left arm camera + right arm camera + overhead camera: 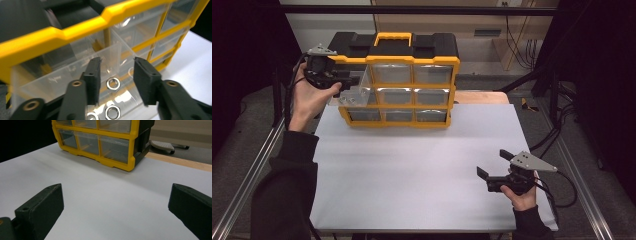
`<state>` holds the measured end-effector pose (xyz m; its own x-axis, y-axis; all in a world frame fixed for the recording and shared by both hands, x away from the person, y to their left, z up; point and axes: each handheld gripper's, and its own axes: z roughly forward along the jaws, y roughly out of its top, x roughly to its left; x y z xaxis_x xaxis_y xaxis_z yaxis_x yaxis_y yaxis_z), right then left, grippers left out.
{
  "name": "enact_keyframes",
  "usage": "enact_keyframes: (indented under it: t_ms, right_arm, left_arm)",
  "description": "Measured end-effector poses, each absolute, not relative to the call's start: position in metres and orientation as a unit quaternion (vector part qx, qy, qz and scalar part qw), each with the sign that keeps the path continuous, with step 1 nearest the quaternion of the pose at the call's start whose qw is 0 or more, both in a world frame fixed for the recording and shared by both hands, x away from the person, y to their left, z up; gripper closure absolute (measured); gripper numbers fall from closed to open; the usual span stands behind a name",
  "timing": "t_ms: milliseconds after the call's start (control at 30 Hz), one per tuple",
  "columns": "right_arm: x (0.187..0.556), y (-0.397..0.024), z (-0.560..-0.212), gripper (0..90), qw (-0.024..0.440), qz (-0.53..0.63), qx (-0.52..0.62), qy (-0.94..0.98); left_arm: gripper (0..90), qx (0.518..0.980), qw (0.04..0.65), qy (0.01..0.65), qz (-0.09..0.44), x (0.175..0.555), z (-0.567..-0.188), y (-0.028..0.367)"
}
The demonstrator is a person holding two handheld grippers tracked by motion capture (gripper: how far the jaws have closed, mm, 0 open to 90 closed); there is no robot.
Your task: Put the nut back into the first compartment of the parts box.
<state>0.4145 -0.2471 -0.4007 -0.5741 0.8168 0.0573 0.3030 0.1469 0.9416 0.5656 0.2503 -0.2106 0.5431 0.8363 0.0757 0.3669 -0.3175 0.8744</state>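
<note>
Hex nuts [113, 83] are what this looks to be about, steel ones lying loose on the floor of a clear plastic drawer [75, 72] that stands pulled out from the left column of the yellow-and-black organiser cabinet [397, 80]. The left gripper [117, 75] is right over them, its jaws apart with nothing between the pads; one nut sits directly in the gap between the two tips and a little beyond and below them, and two more [113, 113] lie closer in, under the roots of the jaws. That is the relation that matters: the nut lies flat, hole facing up, straight ahead of the opening, so a short dip forward and down would seem enough to bracket it, though the drawer's thin front wall stands just past the tips and could get in the way. In the high view the left hand [309, 97] is raised at the cabinet's left side, wrist cocked, gripper pointing in toward the open drawer [354, 92] from the side. The right gripper [498, 172] is well apart from all this, held low over the bare white table [412, 170] near its front right corner, jaws spread wide and empty, aimed toward the cabinet's lower drawers [100, 142] across open table. The left hand is plainly the nearer one, and any pick here looks to be its job.
</note>
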Motion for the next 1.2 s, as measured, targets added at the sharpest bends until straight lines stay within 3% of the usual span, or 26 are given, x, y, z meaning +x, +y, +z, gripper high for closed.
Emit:
enact_keyframes:
  t_ms: [533, 767, 1200]
  right_arm:
    - [0.414, -0.247, -0.401, 0.5, 0.245, 0.524, 0.392, 0.716]
    - [0.415, -0.247, -0.401, 0.5, 0.245, 0.524, 0.392, 0.716]
    - [0.414, -0.248, -0.400, 0.5, 0.246, 0.524, 0.392, 0.716]
  left_arm:
    - [8.6, 0.739, 0.503, 0.333, 0.298, 0.507, -0.219, 0.261]
    - [2.7, 0.742, 0.505, 0.318, 0.307, 0.491, -0.234, 0.257]
    - [4.0, 0.738, 0.530, 0.305, 0.286, 0.480, -0.274, 0.252]
